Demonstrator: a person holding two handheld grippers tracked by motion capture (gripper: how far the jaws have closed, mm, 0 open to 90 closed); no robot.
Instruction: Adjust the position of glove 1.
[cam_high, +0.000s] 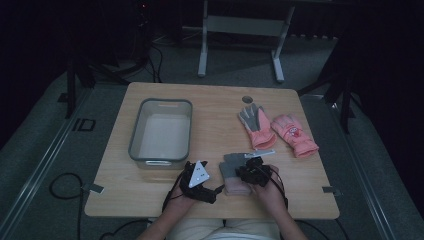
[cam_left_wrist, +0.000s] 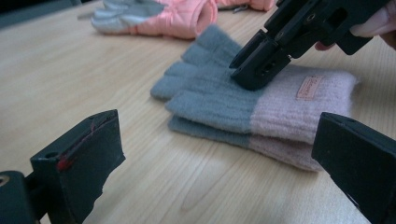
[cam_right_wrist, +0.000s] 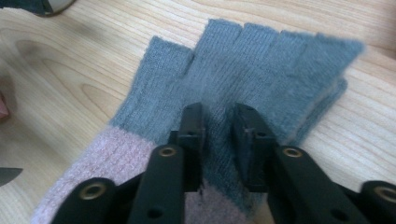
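Observation:
Two grey knit gloves with pink cuffs (cam_high: 231, 165) lie stacked near the table's front edge, fingers pointing away from me. My right gripper (cam_high: 250, 172) presses down on the top glove (cam_right_wrist: 261, 56), and in the right gripper view its jaws (cam_right_wrist: 218, 126) pinch a ridge of the grey knit just ahead of the cuff. In the left gripper view the stack (cam_left_wrist: 224, 102) lies ahead, with the right gripper (cam_left_wrist: 254, 74) on it. My left gripper (cam_high: 216, 192) hovers just left of the cuffs, jaws wide open (cam_left_wrist: 219, 154) and holding nothing.
A clear plastic bin (cam_high: 135, 145) stands at the left of the table. A pair of pink padded gloves (cam_high: 260, 127) (cam_high: 294, 134) lies at the back right, beyond the knit pair. A round hole (cam_high: 247, 99) sits near the table's far edge.

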